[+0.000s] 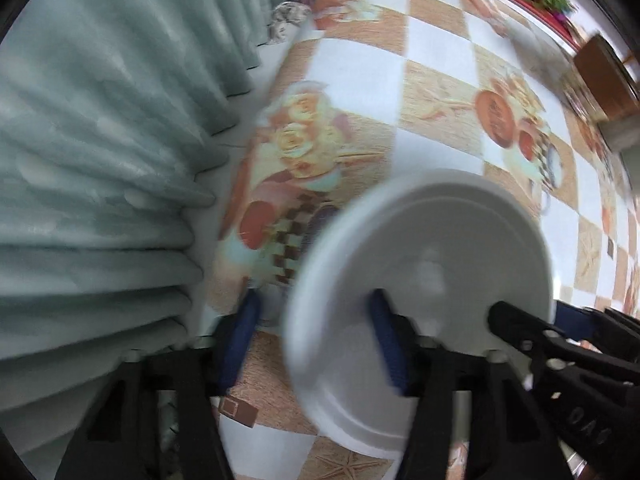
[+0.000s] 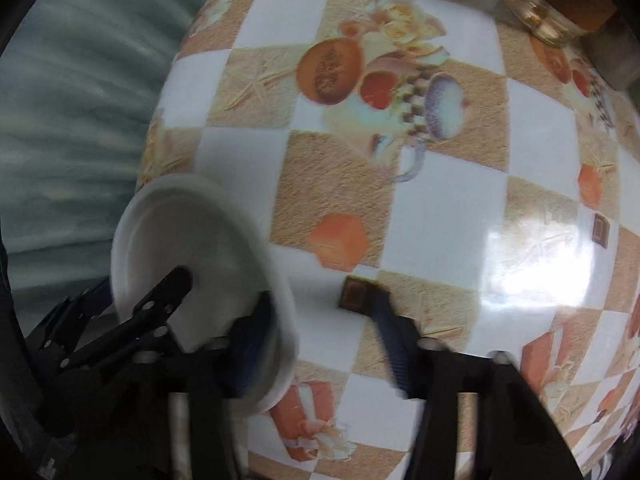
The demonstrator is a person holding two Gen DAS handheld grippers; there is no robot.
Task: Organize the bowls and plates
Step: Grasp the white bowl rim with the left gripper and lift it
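both jaws straddle the white plate's rim, apart: left hand-held gripper at its left edge, right hand-held gripper opposite (checked desk beneath).

A table carries everything here, covered by a glossy oilcloth printed in white and sandy-tan checks with pictures of roses, orange fruit and cups. A white, shallow round plate with a raised rim lies on it near the edge by the pale green pleated curtain. At the far end stands a clear glass jar with a brown wooden lid. Motion blur softens the plate's edges.
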